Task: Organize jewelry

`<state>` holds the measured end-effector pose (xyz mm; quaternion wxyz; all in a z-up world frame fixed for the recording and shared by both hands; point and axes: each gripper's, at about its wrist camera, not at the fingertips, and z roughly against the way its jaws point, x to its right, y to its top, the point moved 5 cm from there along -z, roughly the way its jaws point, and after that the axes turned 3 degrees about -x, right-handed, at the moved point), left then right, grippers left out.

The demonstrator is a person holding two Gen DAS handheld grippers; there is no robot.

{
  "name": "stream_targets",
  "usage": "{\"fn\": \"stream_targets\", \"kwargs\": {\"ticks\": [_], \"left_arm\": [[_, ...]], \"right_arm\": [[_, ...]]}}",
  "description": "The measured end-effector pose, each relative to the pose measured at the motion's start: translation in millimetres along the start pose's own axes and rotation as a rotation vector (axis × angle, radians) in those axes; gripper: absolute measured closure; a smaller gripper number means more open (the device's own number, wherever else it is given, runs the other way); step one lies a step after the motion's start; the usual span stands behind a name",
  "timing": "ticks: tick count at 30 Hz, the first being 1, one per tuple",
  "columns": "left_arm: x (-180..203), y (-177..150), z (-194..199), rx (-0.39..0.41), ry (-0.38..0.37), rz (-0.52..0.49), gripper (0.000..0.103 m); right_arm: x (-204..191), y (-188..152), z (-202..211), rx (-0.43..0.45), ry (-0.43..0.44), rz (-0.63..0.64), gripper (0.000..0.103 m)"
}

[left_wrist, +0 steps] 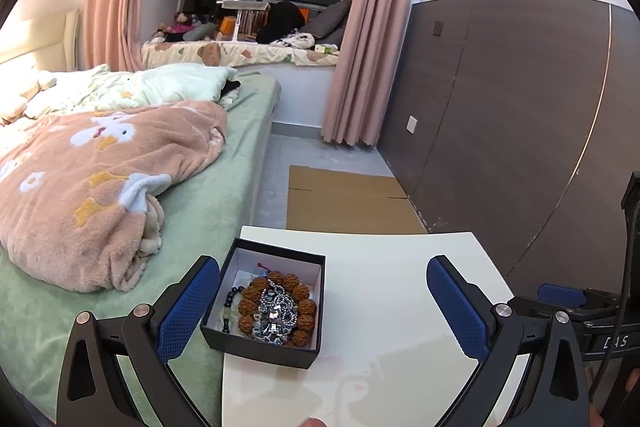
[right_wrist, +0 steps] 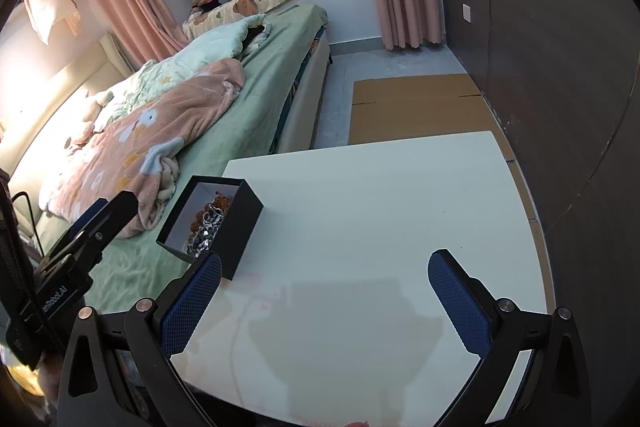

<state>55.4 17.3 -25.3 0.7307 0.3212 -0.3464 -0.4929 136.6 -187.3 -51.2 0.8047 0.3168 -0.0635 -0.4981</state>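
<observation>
black card forms the jewelry box (left_wrist: 264, 343), which sits open on the white table (left_wrist: 400, 307) at its left edge, next to the bed (left_wrist: 224, 163). the box interior is white. inside lie a bracelet of large brown ridged beads (left_wrist: 306, 307), a silver ball chain (left_wrist: 276, 311) heaped over the middle of that bracelet, and a string of dark and pale beads (left_wrist: 229, 307) along the left inner wall. a short red cord (left_wrist: 262, 268) shows at the far end of the brown bracelet.

left gripper (left_wrist: 320, 307): fingers spread wide, nothing between them. the blue pad of its left finger (left_wrist: 184, 311) stands just beside the left wall of the box; the right finger is well apart from the box, over bare table.

right gripper (right_wrist: 325, 303): fingers also spread wide, holding nothing, over bare table. in the right wrist view its left finger (right_wrist: 192, 303) overlaps the near corner of the box; contact cannot be determined.

surroundings: a pink patterned blanket (left_wrist: 88, 187) is bunched on the green sheet of the bed. flat cardboard (left_wrist: 344, 203) lies on the floor beyond the table, against the dark wall panel (left_wrist: 500, 107). pink curtains (left_wrist: 368, 27) hang at the far window.
</observation>
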Motion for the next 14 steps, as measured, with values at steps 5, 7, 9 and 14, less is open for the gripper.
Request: {"fn": "stream_targets", "kwargs": {"ticks": [5, 7, 9, 14], "left_arm": [[1.1, 1.8, 4.8, 0.014, 0.005, -0.011, 0.000], [1.8, 1.3, 5.1, 0.011, 0.004, -0.014, 0.000], [2.6, 0.9, 5.6, 0.009, 0.002, -0.017, 0.000], [2.7, 0.9, 3.3, 0.012, 0.032, -0.033, 0.000]], "right_arm": [[0.5, 0.4, -0.1, -0.002, -0.001, 0.000, 0.000], [0.0, -0.6, -1.7, -0.007, -0.004, -0.001, 0.000], [0.8, -1.4, -3.6, -0.013, -0.010, -0.004, 0.000], [5.5, -1.9, -4.7, -0.007, -0.005, -0.021, 0.000]]}}
